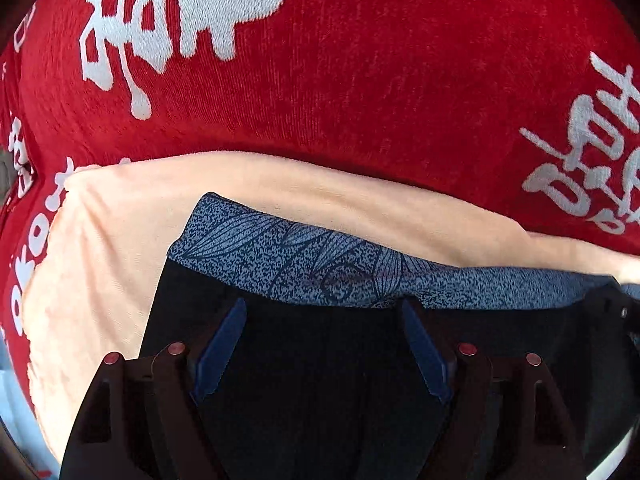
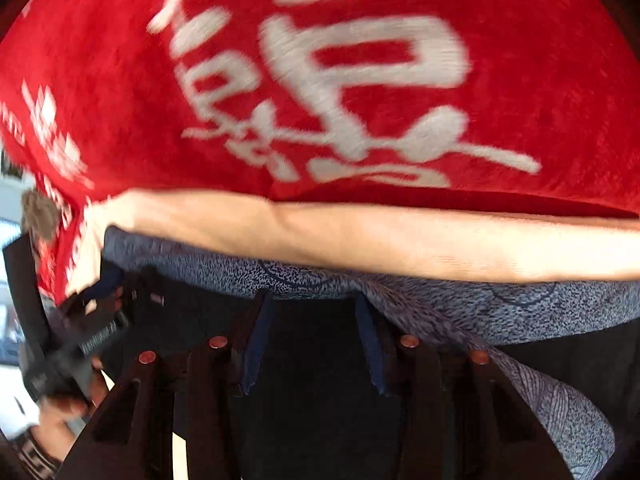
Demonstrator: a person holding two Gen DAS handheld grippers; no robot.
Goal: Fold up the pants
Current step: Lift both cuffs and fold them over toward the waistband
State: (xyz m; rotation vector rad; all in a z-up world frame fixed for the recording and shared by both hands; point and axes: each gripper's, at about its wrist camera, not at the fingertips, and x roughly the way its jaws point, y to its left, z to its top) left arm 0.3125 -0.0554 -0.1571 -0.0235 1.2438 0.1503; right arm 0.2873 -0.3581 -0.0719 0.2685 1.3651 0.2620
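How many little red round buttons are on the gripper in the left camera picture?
4. Two sit on the left gripper's left side: outer, inner. Two sit on its right side: inner, outer. More may be hidden below.

Light: bright warm light is washing the red cloth [image 1: 360, 80] in both views.
Blur: the right wrist view is smearing its white lettering; the left is staying sharp.
Edges: fisheye bending is darkening the corners.
Shadow: the lower centre is sinking into black.
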